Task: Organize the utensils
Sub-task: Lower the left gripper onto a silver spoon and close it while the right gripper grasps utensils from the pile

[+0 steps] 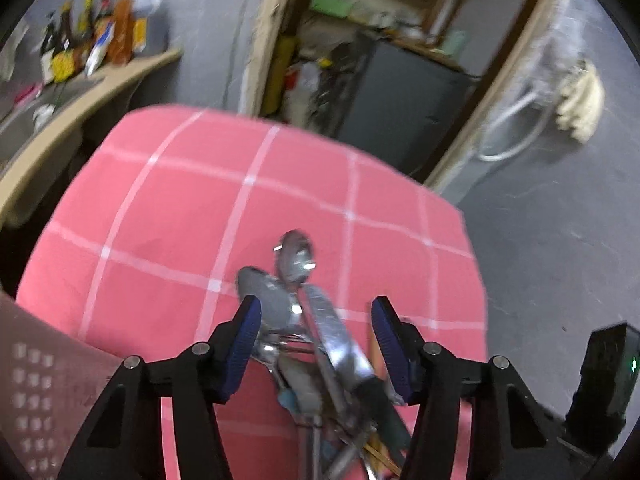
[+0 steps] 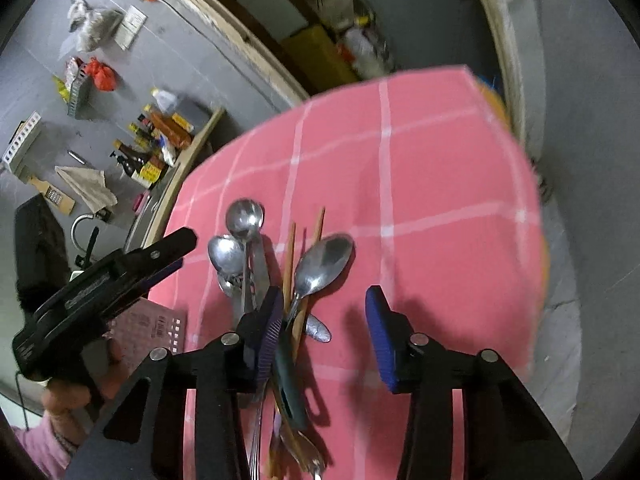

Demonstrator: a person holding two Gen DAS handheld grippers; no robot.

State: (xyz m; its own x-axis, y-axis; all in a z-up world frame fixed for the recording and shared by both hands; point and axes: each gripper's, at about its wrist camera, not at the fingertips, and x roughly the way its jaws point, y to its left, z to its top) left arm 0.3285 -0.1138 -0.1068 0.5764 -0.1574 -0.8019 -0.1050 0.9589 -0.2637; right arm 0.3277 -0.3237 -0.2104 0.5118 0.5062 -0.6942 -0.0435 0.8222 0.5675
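Observation:
A pile of utensils lies on a pink checked tablecloth (image 2: 440,184): steel spoons (image 2: 324,260), a small ladle (image 2: 244,216), wooden chopsticks (image 2: 289,256) and a dark-handled tool (image 2: 290,380). My right gripper (image 2: 322,334) is open above the pile, its left pad close to the chopsticks and spoon handle. My left gripper (image 1: 316,340) is open over the same pile, with steel spoons (image 1: 296,258) between its pads. It also shows in the right wrist view (image 2: 120,276) at the left. Neither holds anything.
A pink perforated basket (image 1: 36,384) stands at the left edge of the table; it also shows in the right wrist view (image 2: 156,328). Bottles (image 1: 96,36) stand on a counter beyond. The grey floor lies past the table's right edge.

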